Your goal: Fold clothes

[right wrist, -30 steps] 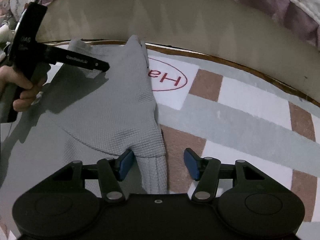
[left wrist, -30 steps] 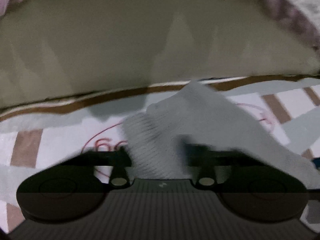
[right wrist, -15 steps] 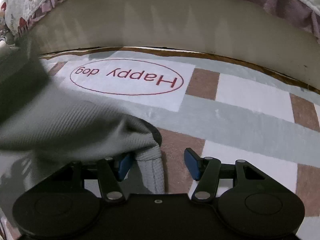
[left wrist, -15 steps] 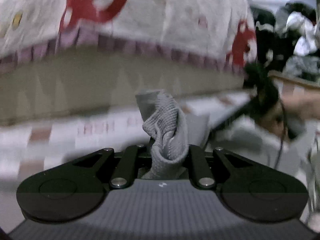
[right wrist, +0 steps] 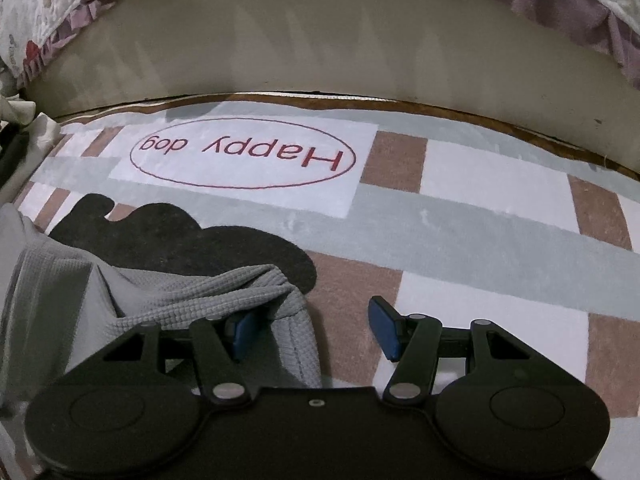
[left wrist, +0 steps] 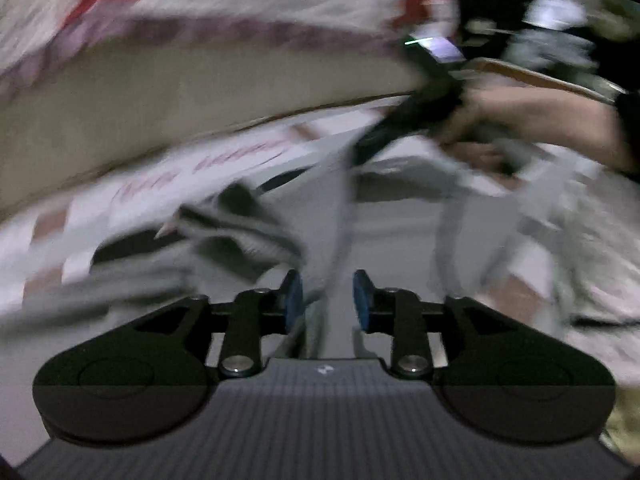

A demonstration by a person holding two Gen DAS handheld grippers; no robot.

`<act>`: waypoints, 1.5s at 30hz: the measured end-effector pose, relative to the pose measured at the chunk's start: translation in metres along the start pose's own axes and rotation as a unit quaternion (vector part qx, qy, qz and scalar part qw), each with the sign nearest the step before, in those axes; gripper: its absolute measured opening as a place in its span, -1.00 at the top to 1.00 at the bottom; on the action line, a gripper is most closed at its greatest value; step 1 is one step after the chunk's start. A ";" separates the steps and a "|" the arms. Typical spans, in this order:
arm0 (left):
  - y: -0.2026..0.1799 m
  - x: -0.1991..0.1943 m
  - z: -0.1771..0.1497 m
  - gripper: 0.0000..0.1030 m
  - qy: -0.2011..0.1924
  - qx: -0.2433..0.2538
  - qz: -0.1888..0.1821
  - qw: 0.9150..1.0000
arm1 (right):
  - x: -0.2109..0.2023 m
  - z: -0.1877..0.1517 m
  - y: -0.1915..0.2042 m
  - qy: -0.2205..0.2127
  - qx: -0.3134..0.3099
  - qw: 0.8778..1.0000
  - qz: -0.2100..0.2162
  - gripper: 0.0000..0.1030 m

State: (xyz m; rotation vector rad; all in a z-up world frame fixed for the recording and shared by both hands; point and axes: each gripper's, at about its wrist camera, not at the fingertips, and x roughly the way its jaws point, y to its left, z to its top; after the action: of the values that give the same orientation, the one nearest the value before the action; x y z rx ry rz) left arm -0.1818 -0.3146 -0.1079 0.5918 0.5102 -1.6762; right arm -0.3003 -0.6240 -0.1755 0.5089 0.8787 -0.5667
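In the left wrist view the picture is strongly blurred. The left gripper [left wrist: 327, 300] has its blue pads apart and its jaws are opening; a thin strip of the grey garment [left wrist: 240, 236] runs between them, but the pads do not seem to press it. The garment lies bunched on the mat [left wrist: 80, 240], left of and near the gripper. On the far right a hand [left wrist: 532, 120] holds the other tool. My judgement: one fold is just being released here.

In the right wrist view the right gripper [right wrist: 314, 330] stands wide, pinching nothing. The garment [right wrist: 168, 292] is at the near left; its ribbed hem lies between the pads, beside the left pad and well apart from the right one. The cloth is a soft waffle knit with loose folds. The mat looks plush, with pale, brown and grey-green rectangles and a red oval with the words "Happy dog". Next, I think, the right jaws must close on the hem.
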 end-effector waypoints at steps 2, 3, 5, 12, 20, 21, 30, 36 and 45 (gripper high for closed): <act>-0.011 -0.008 0.007 -0.20 -0.006 0.047 0.008 0.999 | 0.000 0.001 -0.001 0.002 0.004 1.000 0.002 -0.21; -0.012 -0.007 0.010 -0.23 -0.003 0.058 0.019 0.998 | 0.000 0.001 -0.002 0.003 0.006 1.000 0.003 -0.21; -0.005 0.010 0.018 -0.30 0.011 0.045 0.055 0.997 | -0.001 0.001 -0.003 0.008 0.010 1.000 0.004 -0.22; 0.040 0.092 0.029 -0.26 0.069 -0.038 0.148 0.986 | -0.005 0.001 -0.014 0.015 0.046 0.999 0.022 -0.25; 0.042 0.062 0.032 0.85 -0.033 -0.087 0.049 0.994 | -0.004 0.004 -0.024 0.009 0.072 0.996 0.046 -0.23; 0.037 0.051 0.032 0.85 -0.052 -0.087 0.039 0.994 | -0.004 0.004 -0.025 0.009 0.075 0.996 0.047 -0.23; -0.017 0.045 -0.012 0.35 0.070 -0.053 -0.009 0.996 | -0.006 0.004 -0.038 0.005 0.132 0.989 0.060 -0.14; 0.009 0.035 -0.010 -0.20 0.119 -0.143 0.046 0.981 | -0.036 -0.002 -0.050 -0.013 0.198 0.980 0.029 -0.16; 0.104 0.044 -0.013 -0.21 0.090 -0.352 0.119 0.924 | -0.041 -0.021 -0.039 0.046 0.266 0.930 0.249 -0.32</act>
State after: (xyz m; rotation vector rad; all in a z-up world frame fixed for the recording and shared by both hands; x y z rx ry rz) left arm -0.0847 -0.3583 -0.1474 0.2565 1.0684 -1.1008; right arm -0.3582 -0.6294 -0.1604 1.2222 0.6395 -0.3058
